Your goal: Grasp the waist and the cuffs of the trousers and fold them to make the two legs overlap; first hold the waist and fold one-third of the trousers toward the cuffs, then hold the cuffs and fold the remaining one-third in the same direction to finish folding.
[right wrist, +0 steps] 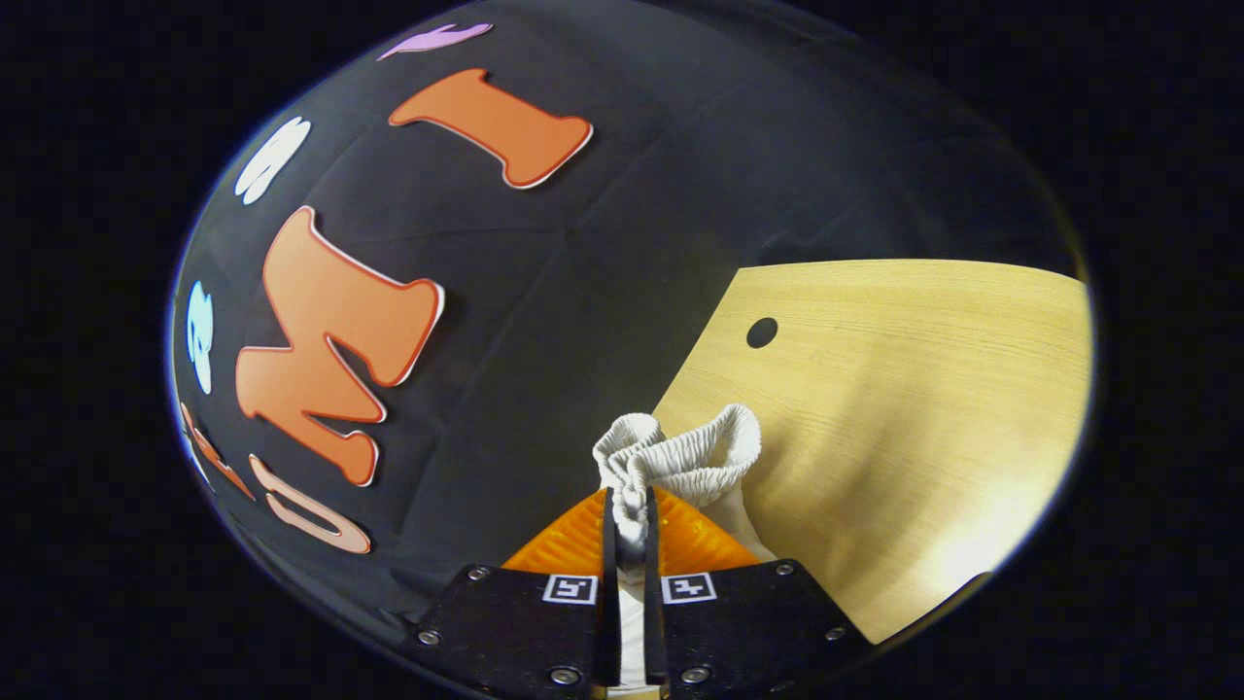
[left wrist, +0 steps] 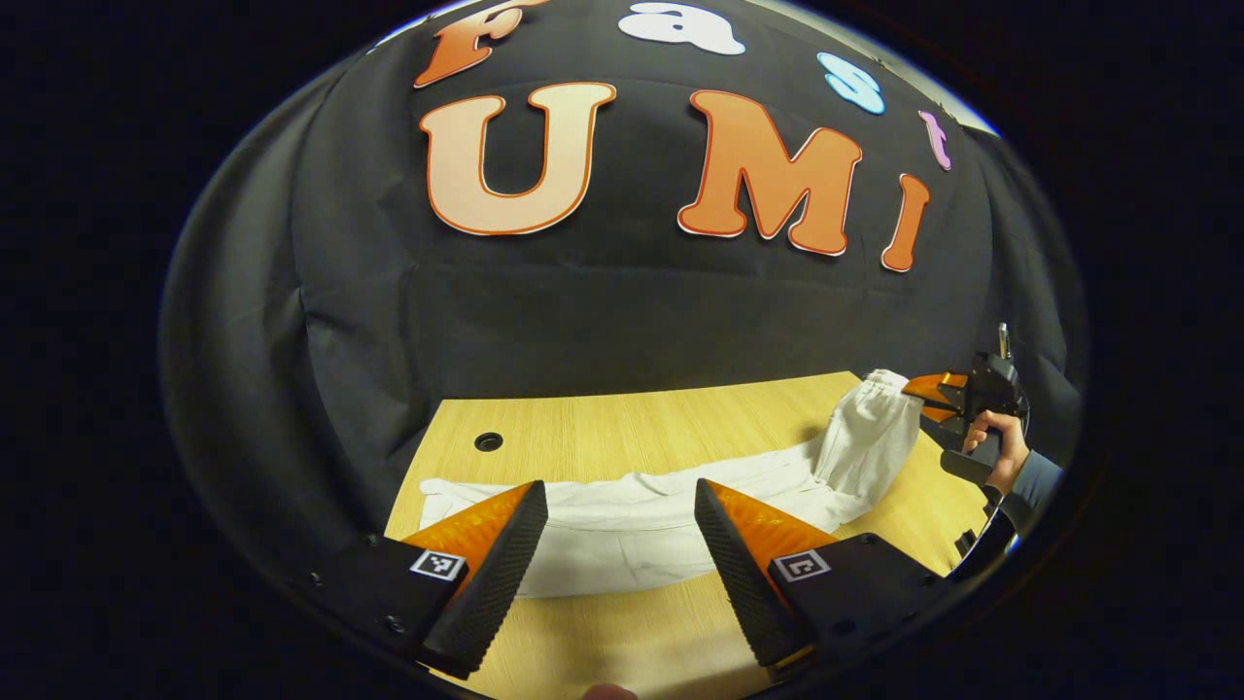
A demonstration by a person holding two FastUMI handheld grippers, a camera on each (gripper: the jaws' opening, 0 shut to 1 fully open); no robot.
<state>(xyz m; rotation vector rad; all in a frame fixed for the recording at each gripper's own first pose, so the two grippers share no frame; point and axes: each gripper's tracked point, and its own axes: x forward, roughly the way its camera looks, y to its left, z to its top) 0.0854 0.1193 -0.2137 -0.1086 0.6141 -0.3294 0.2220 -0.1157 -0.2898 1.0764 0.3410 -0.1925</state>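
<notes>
White trousers [left wrist: 622,544] lie lengthwise across the wooden table [left wrist: 632,418], legs stretched toward the left end. My left gripper [left wrist: 618,491] hovers open over the leg part, one finger on each side and nothing between them. At the right, the trousers' ribbed elastic waist end [left wrist: 880,389] is lifted off the table, and my right gripper [left wrist: 933,394], held by a hand [left wrist: 1001,447], grips it. In the right gripper view the gathered waistband [right wrist: 680,452] bunches out ahead of my right gripper [right wrist: 630,506], whose fingers are pressed together on the cloth.
A round cable hole [left wrist: 488,441] sits near the table's back left corner; another hole [right wrist: 762,332] shows in the right gripper view. The black cloth wall rises directly behind the table. Bare wood [right wrist: 923,389] spreads beyond the lifted waist.
</notes>
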